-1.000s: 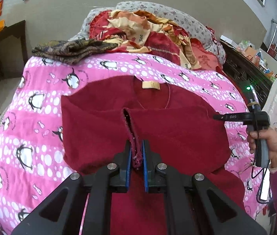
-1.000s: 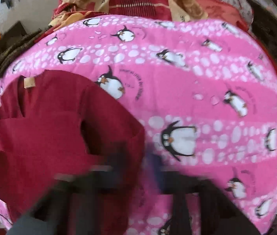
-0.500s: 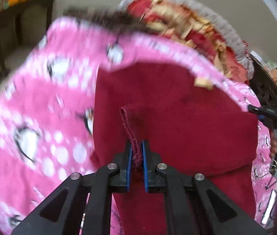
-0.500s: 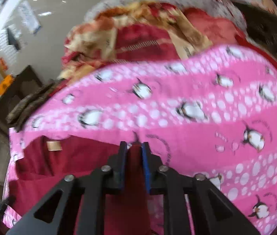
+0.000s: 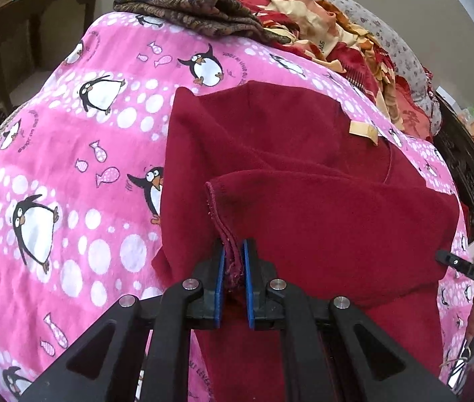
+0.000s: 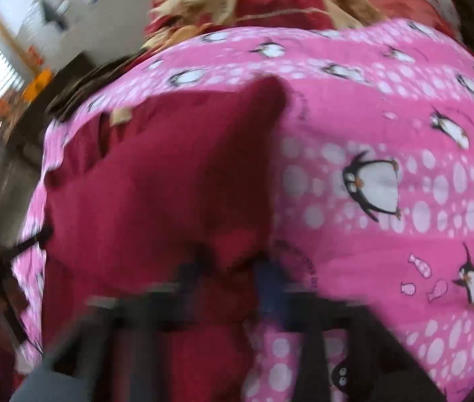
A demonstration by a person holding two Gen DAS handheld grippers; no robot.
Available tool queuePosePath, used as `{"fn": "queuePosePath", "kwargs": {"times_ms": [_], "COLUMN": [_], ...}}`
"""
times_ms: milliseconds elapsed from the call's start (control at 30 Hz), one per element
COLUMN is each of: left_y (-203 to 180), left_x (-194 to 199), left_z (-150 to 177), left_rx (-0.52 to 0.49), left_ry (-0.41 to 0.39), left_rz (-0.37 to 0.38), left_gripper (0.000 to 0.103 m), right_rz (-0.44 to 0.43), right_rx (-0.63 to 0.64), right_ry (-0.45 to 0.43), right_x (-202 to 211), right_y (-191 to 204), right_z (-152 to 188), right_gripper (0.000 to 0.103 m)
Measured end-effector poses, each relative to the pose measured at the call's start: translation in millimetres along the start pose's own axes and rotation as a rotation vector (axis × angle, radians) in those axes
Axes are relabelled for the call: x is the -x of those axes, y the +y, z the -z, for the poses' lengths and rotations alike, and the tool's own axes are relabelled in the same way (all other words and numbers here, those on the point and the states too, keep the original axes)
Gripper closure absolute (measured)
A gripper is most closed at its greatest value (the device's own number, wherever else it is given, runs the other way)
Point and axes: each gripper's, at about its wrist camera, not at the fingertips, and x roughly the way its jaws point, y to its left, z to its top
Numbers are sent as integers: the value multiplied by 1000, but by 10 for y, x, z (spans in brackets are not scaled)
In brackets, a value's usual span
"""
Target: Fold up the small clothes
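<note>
A dark red top with a tan neck label lies on a pink penguin blanket. Its lower part is folded up over the body. My left gripper is shut on the stitched hem of the fold at its left corner. In the blurred right wrist view my right gripper stands at the red top's right edge with red cloth between its fingers. The right gripper also shows at the right edge of the left wrist view.
A dark patterned cloth and a heap of red and cream bedding lie at the far end of the blanket. A dark wooden table stands at the far left. Dark carved furniture runs along the right.
Both grippers have moved with the hem of the red top, and the left wrist view has swung left. The right wrist view is now blurred by motion and sits lower over the top.
</note>
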Motion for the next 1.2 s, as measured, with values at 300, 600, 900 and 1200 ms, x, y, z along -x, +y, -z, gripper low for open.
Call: {"fn": "queuePosePath", "kwargs": {"times_ms": [300,600,900,1200], "left_y": [-17,197,173,166], "left_x": [48,94,418,733], "left_z": [38,0,103,632], "left_rx": [-19,35,27,-14], "left_ry": [7,-23,-13,78], "left_rz": [5,-53,-5,10], "left_gripper": [103,103,94,91], "right_rz": [24,64,68,55], "right_rx": [-123,0,-35,3], "right_ry": [-34,-140,-107,71], "right_x": [242,311,294,648], "right_y": [-207,241,144,-3], "right_z": [-5,-269,-224,618], "right_gripper": [71,49,50,42]}}
